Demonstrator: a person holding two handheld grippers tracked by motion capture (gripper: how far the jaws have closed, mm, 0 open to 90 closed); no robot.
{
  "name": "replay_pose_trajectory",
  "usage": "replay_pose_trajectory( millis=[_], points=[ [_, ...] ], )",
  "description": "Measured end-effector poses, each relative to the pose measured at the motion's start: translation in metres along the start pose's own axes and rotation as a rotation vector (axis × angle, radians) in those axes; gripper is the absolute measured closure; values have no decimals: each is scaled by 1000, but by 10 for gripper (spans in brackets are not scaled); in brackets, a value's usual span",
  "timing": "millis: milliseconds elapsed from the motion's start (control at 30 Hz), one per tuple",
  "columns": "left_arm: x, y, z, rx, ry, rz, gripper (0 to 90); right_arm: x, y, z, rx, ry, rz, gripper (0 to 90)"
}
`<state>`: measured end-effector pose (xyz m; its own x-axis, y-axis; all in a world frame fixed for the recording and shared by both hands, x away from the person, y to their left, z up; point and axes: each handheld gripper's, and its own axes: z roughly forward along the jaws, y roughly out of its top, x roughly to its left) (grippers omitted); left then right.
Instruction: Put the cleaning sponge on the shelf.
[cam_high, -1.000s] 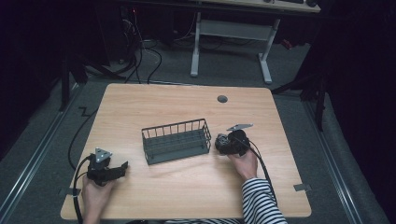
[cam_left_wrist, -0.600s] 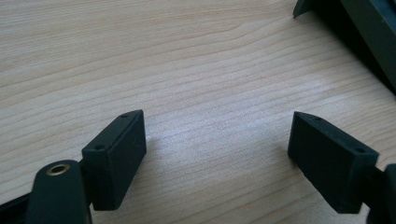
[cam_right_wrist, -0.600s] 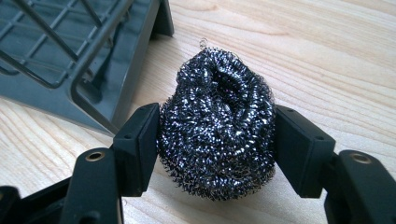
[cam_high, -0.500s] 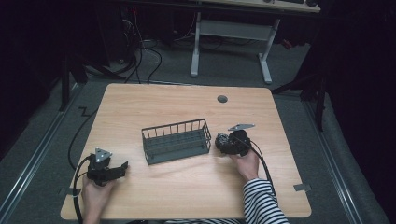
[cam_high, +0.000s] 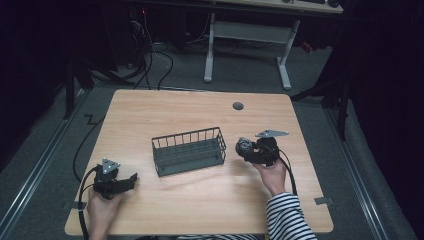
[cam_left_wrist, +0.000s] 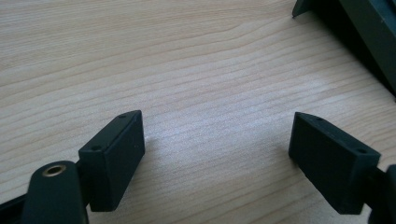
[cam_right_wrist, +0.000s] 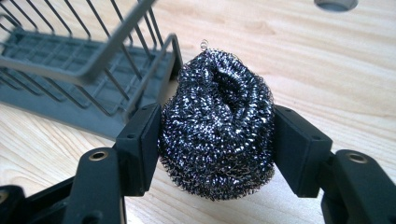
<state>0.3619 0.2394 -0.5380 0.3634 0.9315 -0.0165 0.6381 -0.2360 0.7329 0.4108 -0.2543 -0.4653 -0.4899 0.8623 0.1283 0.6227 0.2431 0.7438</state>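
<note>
The right tongs (cam_right_wrist: 217, 135) are clamped on a steel-wool scourer (cam_right_wrist: 217, 123), one black pad pressed into each side of the wiry ball; the jaws have just been closing on it. In the high view the scourer (cam_high: 244, 146) sits in those tongs just beside the right end of the dark wire basket (cam_high: 189, 150), off the bench (cam_high: 200, 200). The left tongs (cam_left_wrist: 217, 154) stand wide open over bare wood with nothing between them, well apart from the basket, toward its near left corner (cam_high: 116, 181).
</note>
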Motion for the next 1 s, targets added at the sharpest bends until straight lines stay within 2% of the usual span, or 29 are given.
replay_pose_trajectory(
  millis=[200,300,467,633,833,967,1000],
  points=[
    [0,0,0,0,0,0,187,0,3,-16,-42,16,15,386],
    [0,0,0,0,0,0,187,0,4,-19,-42,11,0,387],
    [0,0,0,0,0,0,186,0,8,-27,-49,20,3,387],
    [0,0,0,0,0,0,186,4,16,-36,-71,51,2,388],
    [0,0,0,0,0,0,186,16,34,-45,-98,94,-35,388],
    [0,0,0,0,0,0,186,23,44,-44,-96,111,-58,389],
    [0,0,0,0,0,0,186,29,50,-41,-89,119,-69,389]
  ],
)
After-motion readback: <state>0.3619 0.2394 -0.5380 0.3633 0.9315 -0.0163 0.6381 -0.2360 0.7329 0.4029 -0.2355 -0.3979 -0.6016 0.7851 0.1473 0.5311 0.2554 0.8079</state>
